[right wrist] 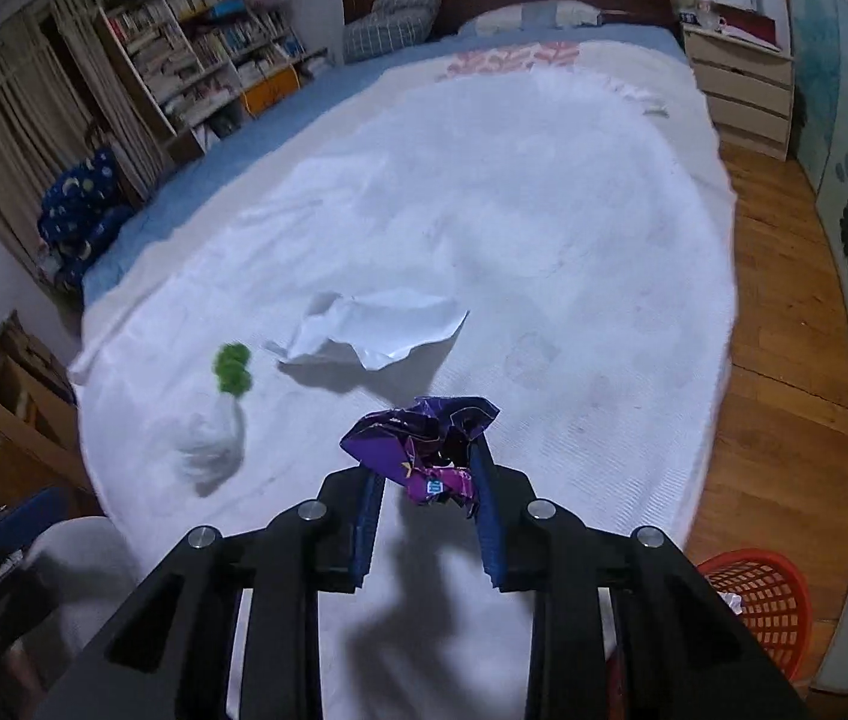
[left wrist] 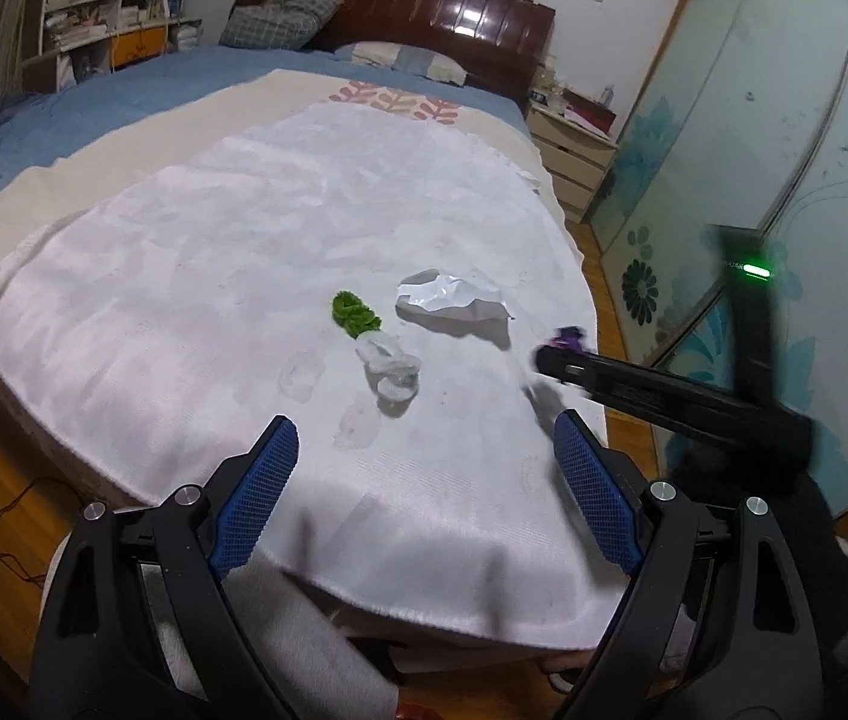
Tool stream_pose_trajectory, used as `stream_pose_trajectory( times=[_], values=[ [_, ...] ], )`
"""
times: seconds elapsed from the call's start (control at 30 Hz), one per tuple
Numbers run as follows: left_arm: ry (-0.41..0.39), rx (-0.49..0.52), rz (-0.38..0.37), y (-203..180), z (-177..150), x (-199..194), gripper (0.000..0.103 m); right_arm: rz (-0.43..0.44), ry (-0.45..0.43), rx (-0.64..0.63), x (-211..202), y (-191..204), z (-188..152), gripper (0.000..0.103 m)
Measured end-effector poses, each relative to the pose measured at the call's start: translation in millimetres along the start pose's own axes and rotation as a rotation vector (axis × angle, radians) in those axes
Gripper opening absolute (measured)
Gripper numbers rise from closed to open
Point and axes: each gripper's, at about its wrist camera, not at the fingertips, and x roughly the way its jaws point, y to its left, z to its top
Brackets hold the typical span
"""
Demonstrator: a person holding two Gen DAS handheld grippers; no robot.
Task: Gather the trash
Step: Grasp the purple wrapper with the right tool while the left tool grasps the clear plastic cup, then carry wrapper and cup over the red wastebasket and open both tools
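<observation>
Right wrist view: right gripper [right wrist: 424, 480] jaws pinched on crumpled glossy purple wrapper [right wrist: 420, 441]; left gripper [left wrist: 424, 474] jaws wide, empty.

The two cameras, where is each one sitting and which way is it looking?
Left wrist: sits on the left gripper, looking down across the bed; its own open blue fingers show, plus the right gripper reaching in.
Right wrist: sits on the right gripper, looking down at the purple wrapper pinched between its fingers.
Both share: white paper, green scrap, clear plastic.
</observation>
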Motion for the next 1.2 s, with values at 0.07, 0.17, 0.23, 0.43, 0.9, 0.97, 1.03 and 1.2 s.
stream_pose_trajectory(
  times=[0.07,0.17,0.23,0.43,0.9,0.97,1.03,1.2],
  values=[
    [0.016,-0.005,-0.025,-0.6,8.3,12.3,0.086,0.010,-0.023,0.009,-18.2,-7.5,-2.3,0.029],
    [0.057,-0.016,-0.032,-1.1,23.0,41.5,0.086,0.021,-0.064,0.032,-53.9,-16.7,-12.3,0.029],
    [0.105,-0.012,0.027,-0.6,30.5,66.8,0.086,0.034,-0.087,0.046,-77.9,-24.0,-23.9,0.029],
    [0.154,0.003,0.145,-8.1,26.6,93.1,0.056,0.010,-0.092,0.066,-124.8,-49.0,-64.9,0.029],
    [0.146,-0.047,0.084,-20.8,7.9,53.0,0.020,-0.008,-0.115,0.193,-152.1,-119.3,-124.7,0.029],
    [0.130,-0.015,0.060,-36.9,1.8,37.2,0.020,-0.018,-0.128,0.203,-160.5,-129.0,-126.9,0.029],
    [0.109,0.030,0.039,-56.3,0.5,22.9,0.020,-0.030,-0.156,0.211,-173.8,-138.5,-126.0,0.029],
    [0.026,0.149,-0.047,-123.9,4.7,-15.0,0.020,-0.051,-0.256,0.241,-229.2,-161.9,-116.0,0.029]
  ],
)
